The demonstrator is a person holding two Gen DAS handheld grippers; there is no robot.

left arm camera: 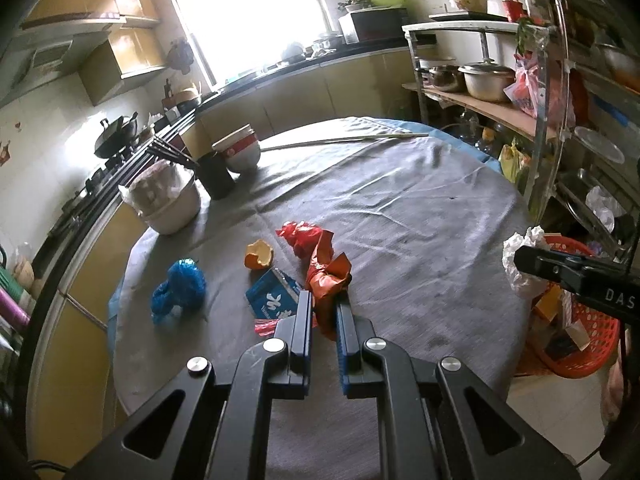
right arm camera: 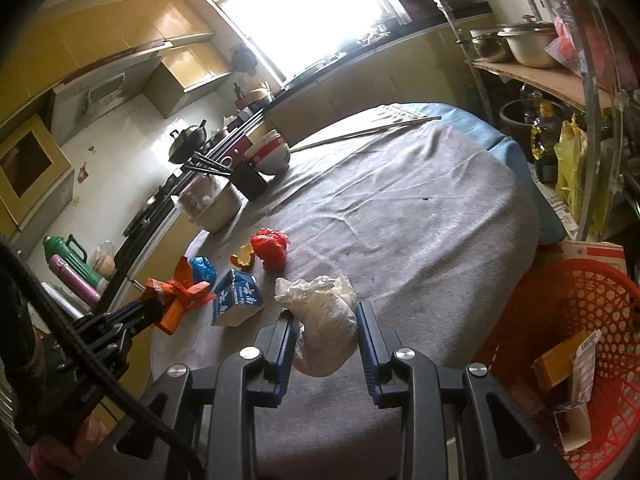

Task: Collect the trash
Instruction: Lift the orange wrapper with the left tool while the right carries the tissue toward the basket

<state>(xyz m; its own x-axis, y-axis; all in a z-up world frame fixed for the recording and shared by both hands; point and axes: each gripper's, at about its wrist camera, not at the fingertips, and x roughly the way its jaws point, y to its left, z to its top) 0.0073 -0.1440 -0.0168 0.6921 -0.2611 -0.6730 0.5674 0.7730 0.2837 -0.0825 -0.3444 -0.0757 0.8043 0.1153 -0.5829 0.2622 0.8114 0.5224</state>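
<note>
A round table under a grey cloth (right arm camera: 420, 216) carries the litter; beside its right edge stands an orange plastic mesh basket (right arm camera: 576, 304). A crumpled white plastic bag (right arm camera: 326, 320) is at the table's near edge, pinched between the right gripper (right arm camera: 326, 316) fingers. The left gripper (left arm camera: 324, 308) clamps a twisted orange-red wrapper (left arm camera: 326, 268) beside a small blue carton (left arm camera: 272, 294)

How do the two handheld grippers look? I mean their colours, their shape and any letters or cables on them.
Both the left gripper and the right gripper have matte black angular frames with cut-out openings, round silver bolts and two flat black fingers lined with ribbed blue pads. The right one bears white letters "DAS" on its side. A black braided cable runs by the left one.
</note>
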